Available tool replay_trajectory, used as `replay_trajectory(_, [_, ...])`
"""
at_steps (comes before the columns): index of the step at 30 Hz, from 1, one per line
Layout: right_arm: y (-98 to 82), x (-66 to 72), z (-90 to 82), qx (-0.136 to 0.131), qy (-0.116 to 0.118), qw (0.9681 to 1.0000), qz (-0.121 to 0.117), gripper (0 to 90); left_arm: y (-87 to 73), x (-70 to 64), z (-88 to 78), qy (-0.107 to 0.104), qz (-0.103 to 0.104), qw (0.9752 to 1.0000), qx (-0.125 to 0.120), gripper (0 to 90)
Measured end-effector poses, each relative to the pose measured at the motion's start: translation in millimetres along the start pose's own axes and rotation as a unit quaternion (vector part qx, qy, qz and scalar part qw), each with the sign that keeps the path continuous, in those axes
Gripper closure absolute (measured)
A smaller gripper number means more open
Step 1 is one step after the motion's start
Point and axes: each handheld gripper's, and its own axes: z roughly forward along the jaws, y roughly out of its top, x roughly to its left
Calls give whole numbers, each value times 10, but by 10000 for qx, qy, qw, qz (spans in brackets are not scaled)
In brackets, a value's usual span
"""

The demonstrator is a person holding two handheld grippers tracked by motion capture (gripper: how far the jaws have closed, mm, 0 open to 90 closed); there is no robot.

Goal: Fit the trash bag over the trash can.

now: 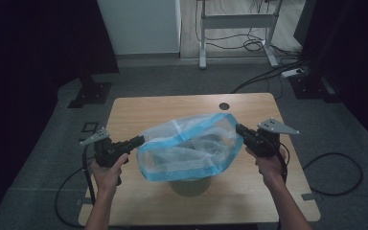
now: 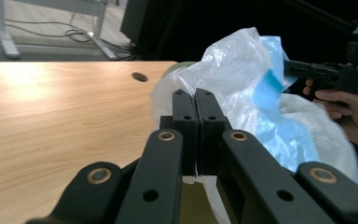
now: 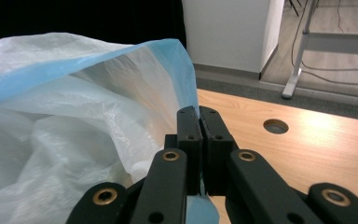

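A: Looked like the step of spreading the plastic bag (image 1: 187, 146) open over the bin (image 1: 189, 186) near the front of the table (image 1: 134, 108).

B: Agreed. Held stretched in the air between both claws, just above that greenish bin.

A: Left gripper (image 1: 139, 140) clamped tight on the bag's left rim (image 2: 197, 108), film pinched between the pads. Right gripper (image 1: 239, 128) likewise closed on the blue-banded edge (image 3: 199, 122).

B: Mouth open but slack and tilted, not yet seated around the bin.

A: Next, probably: lowered evenly, kept taut, rim pulled down over the bin's lip without slipping from either pinch.
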Motion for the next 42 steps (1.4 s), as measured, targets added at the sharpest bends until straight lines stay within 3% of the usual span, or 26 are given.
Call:
replay_trajectory(5, [-68,10,169,151,-100,9998,-55,867,-34,58,89,240,-76,9994,221,881])
replay_trajectory(8, [-184,6,354,386,-123,9992,20,867,-61,125,191,446,-181,9976,501,880])
replay_trajectory(15, [-338,-51,579,729,-47,9972,158,867,-127,198,328,501,-307,9949,825,880])
replay_trajectory(19, [-448,-73,706,953,58,9951,261,867,-190,254,423,444,-459,9918,1106,877])
replay_trajectory(25, [-542,-74,782,1151,136,9927,334,867,-241,289,478,383,-599,9902,1205,876])
replay_trajectory(29, [-543,-56,822,1193,131,9922,324,866,-220,328,493,470,-649,9896,1192,876])
replay_trajectory(35, [-545,-79,858,1172,112,9922,401,847,-224,388,488,530,-706,9905,1057,876])
replay_trajectory(42, [-560,-89,884,1124,101,9928,405,859,-239,465,536,647,-828,9876,1169,875])
